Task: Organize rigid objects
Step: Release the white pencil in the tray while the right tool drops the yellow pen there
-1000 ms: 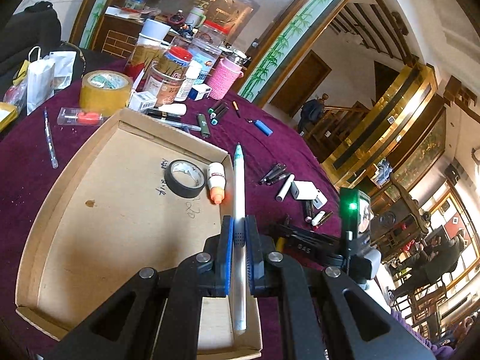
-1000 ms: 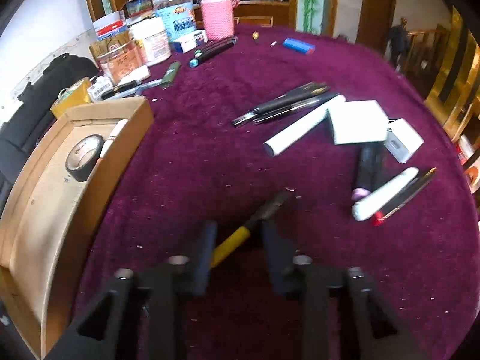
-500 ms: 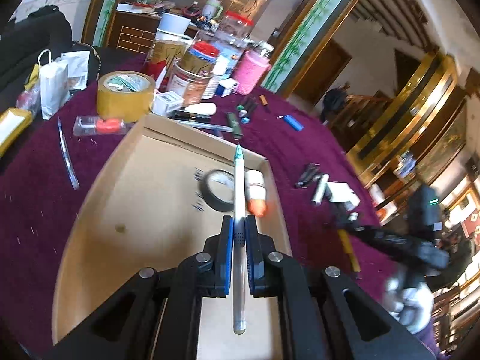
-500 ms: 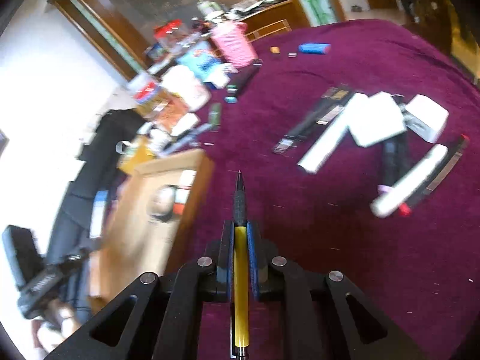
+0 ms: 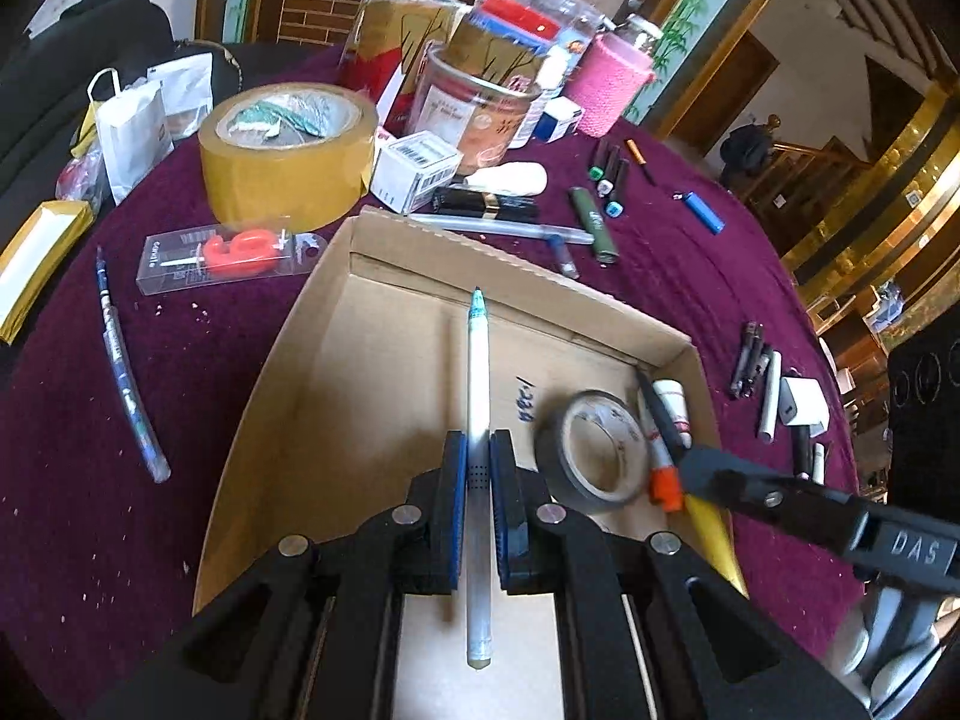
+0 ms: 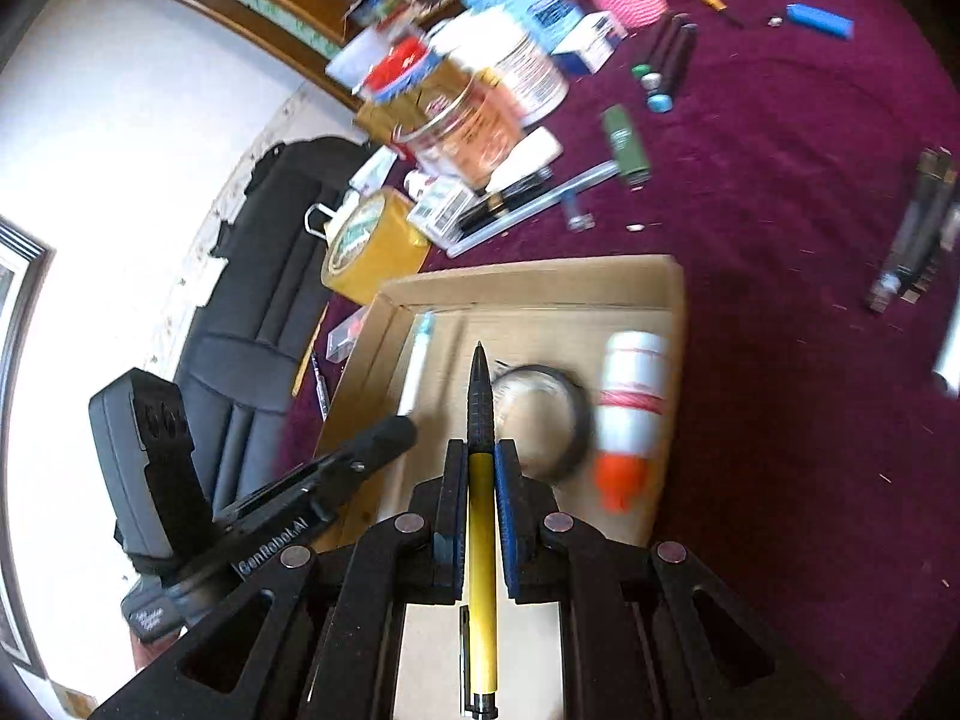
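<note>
Gripping a white pen (image 5: pixel 478 396) between its blue-padded fingers (image 5: pixel 457 480), the left gripper (image 5: pixel 478 468) hovers over an open cardboard box (image 5: pixel 288 360) on a desk (image 5: pixel 120 420) draped in purple cloth. The pen's teal tip points toward 12 o'clock, above the box floor. At 3 o'clock in the left wrist view, the right gripper (image 5: pixel 690 468) reaches into the same box, its fingers (image 6: pixel 507 480) pinching a yellow pen (image 6: pixel 482 540) with a black grip, whose tip points over the box interior.

Inside the box, a roll of black tape (image 5: pixel 591 450) lies flat just beside a white bottle with an orange cap (image 6: pixel 630 420), which rests on its side along the box's right wall. Handwritten blue marks show on the box floor near the tape.

Beyond the box at 11 o'clock stands a large roll of brown packing tape (image 5: pixel 288 150), with a clear packet holding a red number candle (image 5: pixel 228 255) just in front of it. A blue pen (image 5: pixel 126 378) lies on the cloth at 9 o'clock. Markers, pens and a blue lighter (image 5: pixel 702 213) are scattered across the cloth from 1 to 3 o'clock, with jars and a pink cup (image 5: pixel 609 87) crowded at 12 o'clock.
</note>
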The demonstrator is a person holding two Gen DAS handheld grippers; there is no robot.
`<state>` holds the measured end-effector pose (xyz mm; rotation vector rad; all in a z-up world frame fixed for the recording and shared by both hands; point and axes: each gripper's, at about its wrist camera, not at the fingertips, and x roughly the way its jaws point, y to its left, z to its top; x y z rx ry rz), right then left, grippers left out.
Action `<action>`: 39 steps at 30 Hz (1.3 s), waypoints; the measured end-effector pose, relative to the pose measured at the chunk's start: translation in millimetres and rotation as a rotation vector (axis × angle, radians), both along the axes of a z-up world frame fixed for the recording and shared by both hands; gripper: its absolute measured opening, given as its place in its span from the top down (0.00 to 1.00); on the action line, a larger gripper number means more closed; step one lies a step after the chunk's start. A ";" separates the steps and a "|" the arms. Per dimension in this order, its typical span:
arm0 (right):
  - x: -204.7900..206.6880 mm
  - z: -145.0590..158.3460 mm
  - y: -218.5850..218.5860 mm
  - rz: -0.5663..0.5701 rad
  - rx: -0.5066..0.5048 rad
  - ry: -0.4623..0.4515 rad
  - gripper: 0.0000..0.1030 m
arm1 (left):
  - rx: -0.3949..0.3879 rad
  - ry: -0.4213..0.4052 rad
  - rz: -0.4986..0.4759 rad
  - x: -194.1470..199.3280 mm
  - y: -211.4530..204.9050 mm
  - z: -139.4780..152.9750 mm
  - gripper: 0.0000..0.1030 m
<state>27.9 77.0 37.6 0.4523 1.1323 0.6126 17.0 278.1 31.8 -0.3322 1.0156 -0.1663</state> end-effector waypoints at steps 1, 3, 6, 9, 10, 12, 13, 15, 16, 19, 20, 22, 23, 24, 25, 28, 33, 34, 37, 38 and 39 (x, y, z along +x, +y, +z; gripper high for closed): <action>3.3 -1.5 6.9 0.006 -0.007 0.002 0.90 | 0.002 0.005 0.002 3.0 1.0 -1.8 0.93; 11.5 -4.4 16.8 0.012 -0.012 0.007 0.90 | -0.003 0.010 0.002 4.7 2.8 -2.7 0.93; 20.7 -7.4 30.4 0.020 -0.021 0.012 0.90 | -0.027 0.007 0.016 4.4 8.9 -1.8 0.93; 27.2 -12.0 38.8 0.026 -0.038 0.019 0.90 | -0.062 -0.012 0.029 0.0 15.3 3.0 0.88; 27.7 -12.9 39.1 0.026 -0.042 0.020 0.89 | -0.076 -0.023 0.035 -2.7 18.0 6.1 0.85; 30.5 -16.3 40.4 0.023 -0.050 0.023 0.89 | -0.093 -0.041 0.055 -9.1 22.9 12.4 0.57; 30.9 -17.7 39.7 0.017 -0.050 0.024 0.89 | -0.104 -0.053 0.067 -13.0 24.8 15.7 0.51; 31.3 -19.9 37.7 -0.005 -0.060 0.013 0.89 | -0.123 -0.078 0.085 -21.7 27.6 23.4 0.44; 31.2 -20.0 37.3 -0.003 -0.059 0.004 0.89 | -0.127 -0.085 0.089 -24.6 27.5 26.5 0.44; 26.3 -11.7 33.4 -0.010 -0.102 -0.049 0.89 | -0.130 -0.114 0.094 -37.5 24.4 38.2 0.41; 23.2 -5.8 30.2 -0.007 -0.109 -0.075 0.89 | -0.132 -0.127 0.090 -42.2 22.8 42.2 0.40; 13.0 10.8 16.2 -0.011 -0.128 -0.142 0.85 | -0.147 -0.156 0.077 -51.8 17.6 50.9 0.38; 8.2 17.8 7.6 -0.020 -0.135 -0.169 0.82 | -0.160 -0.167 0.069 -55.3 14.6 54.8 0.36; 1.8 26.1 -5.1 -0.036 -0.141 -0.200 0.76 | -0.174 -0.176 0.060 -58.2 10.5 58.2 0.34; -4.1 33.6 -18.4 -0.055 -0.143 -0.227 0.68 | -0.187 -0.188 0.047 -60.7 4.3 62.4 0.34; -21.6 54.9 -59.5 -0.133 -0.158 -0.315 0.55 | -0.212 -0.225 0.002 -65.8 -20.9 76.3 0.34; -72.9 93.4 -133.6 -0.369 -0.387 -0.624 0.14 | -0.131 -0.365 -0.092 -88.9 -85.4 105.9 0.34; -83.0 96.6 -148.3 -0.433 -0.414 -0.684 0.00 | -0.099 -0.406 -0.102 -96.1 -95.4 111.5 0.33; -90.4 90.4 -208.1 -0.590 -0.412 -0.682 0.00 | 0.016 -0.562 -0.124 -119.7 -134.3 128.7 0.14; -84.4 85.0 -229.5 -0.610 -0.387 -0.617 0.00 | 0.040 -0.596 -0.126 -125.2 -145.7 131.3 0.04; -79.7 79.7 -247.2 -0.637 -0.362 -0.568 0.00 | 0.053 -0.609 -0.135 -127.6 -156.2 132.8 0.00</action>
